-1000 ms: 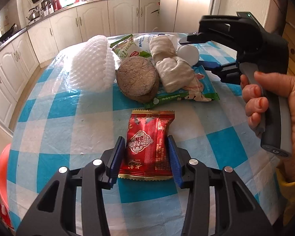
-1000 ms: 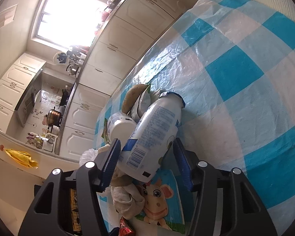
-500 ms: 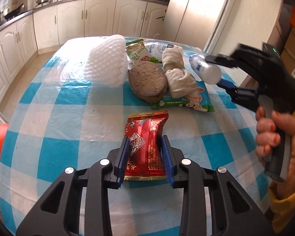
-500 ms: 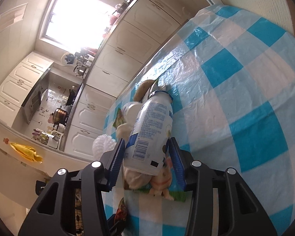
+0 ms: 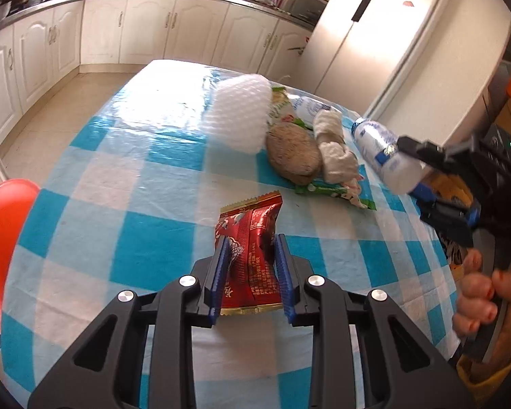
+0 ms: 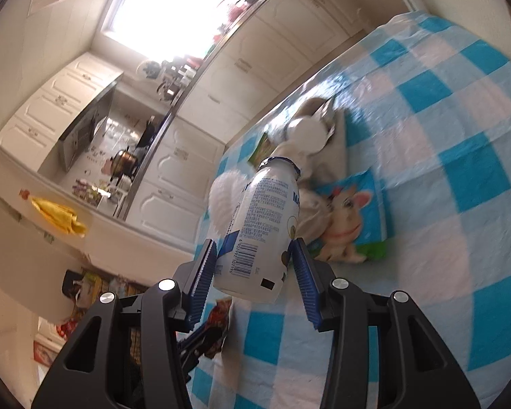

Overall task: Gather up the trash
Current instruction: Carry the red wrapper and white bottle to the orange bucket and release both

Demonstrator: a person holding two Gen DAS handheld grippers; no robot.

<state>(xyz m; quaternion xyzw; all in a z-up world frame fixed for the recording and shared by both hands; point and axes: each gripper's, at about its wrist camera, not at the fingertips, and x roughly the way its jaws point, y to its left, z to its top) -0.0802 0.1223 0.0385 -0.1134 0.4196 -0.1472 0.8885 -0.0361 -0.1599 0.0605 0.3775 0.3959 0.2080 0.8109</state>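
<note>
Nearest the left wrist camera, the left gripper (image 5: 250, 271) is seen clamped on a red snack packet (image 5: 249, 252), which is pinched at both sides between the blue ribbed pads (image 5: 219, 279). The packet's far end is raised above the blue-and-white checked tablecloth (image 5: 119, 184). Beyond the packet, a green snack wrapper (image 5: 337, 192) printed with a cartoon animal is laid flat on the tablecloth. On its far edge a round brown lump (image 5: 293, 158) and a crumpled off-white cloth (image 5: 334, 148) are rested side by side, touching. Just behind the lump, a white foam net sleeve (image 5: 240, 116) is seen, with another green packet (image 5: 282, 105) tucked against it. To the right of the wrapper, a white plastic bottle (image 5: 385, 155) with a blue label is held off the tablecloth, its base gripped by the right gripper (image 5: 422, 170). From the right wrist camera, the bottle (image 6: 260, 235) is shown squeezed between the closed-in pads (image 6: 303, 279) of that gripper (image 6: 253, 276), its neck pointed away toward the wrapper (image 6: 354, 225). At the left edge of the tablecloth, an orange-red rounded object (image 5: 3, 235) is partly visible. White kitchen cabinets (image 5: 126, 30) are lined up in the background.
</note>
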